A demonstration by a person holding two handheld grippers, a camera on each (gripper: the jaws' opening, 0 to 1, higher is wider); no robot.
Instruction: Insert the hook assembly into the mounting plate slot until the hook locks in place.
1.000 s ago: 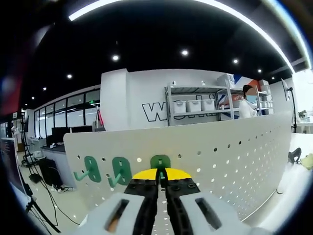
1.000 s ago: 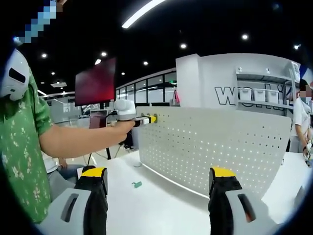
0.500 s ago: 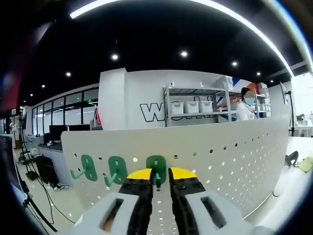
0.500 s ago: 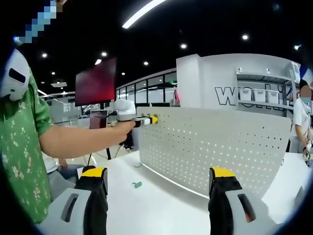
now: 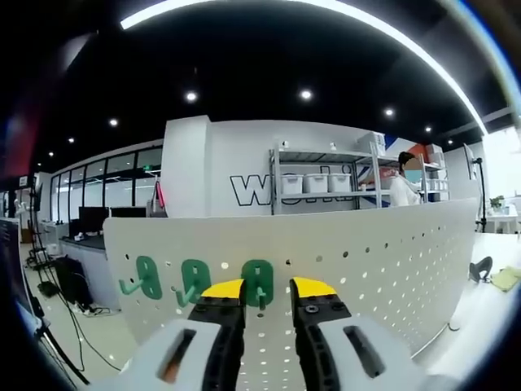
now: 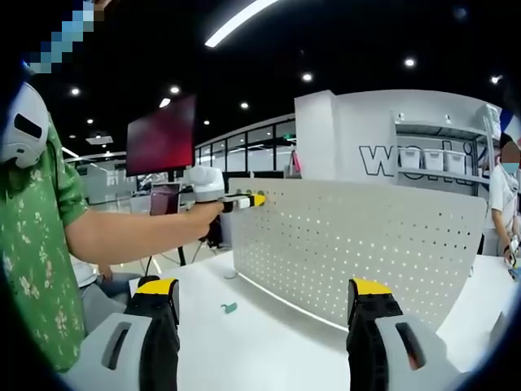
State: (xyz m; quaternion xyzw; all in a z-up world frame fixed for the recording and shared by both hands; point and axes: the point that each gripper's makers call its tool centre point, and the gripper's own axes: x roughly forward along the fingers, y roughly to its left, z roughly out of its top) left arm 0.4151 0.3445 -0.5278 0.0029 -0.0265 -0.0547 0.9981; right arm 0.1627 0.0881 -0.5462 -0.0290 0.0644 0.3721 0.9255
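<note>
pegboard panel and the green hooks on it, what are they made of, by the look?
Pegboard panel: looks like sheet metal with a matte white painted or powder coat; thin, even, regular punched holes. Could be plastic. Green hooks: likely moulded plastic, uniform teal-green colour, rounded backplates, slight sheen. Three hang in a row ahead of the open left tongs.

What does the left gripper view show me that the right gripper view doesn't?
Left gripper view: a row of three green plastic hooks on the white perforated mounting plate, the open left tongs either side of the rightmost hook. Right gripper view: a small green piece lying on the white table, and the open, empty right tongs. Both: that plate and the shelf of white bins.
</note>
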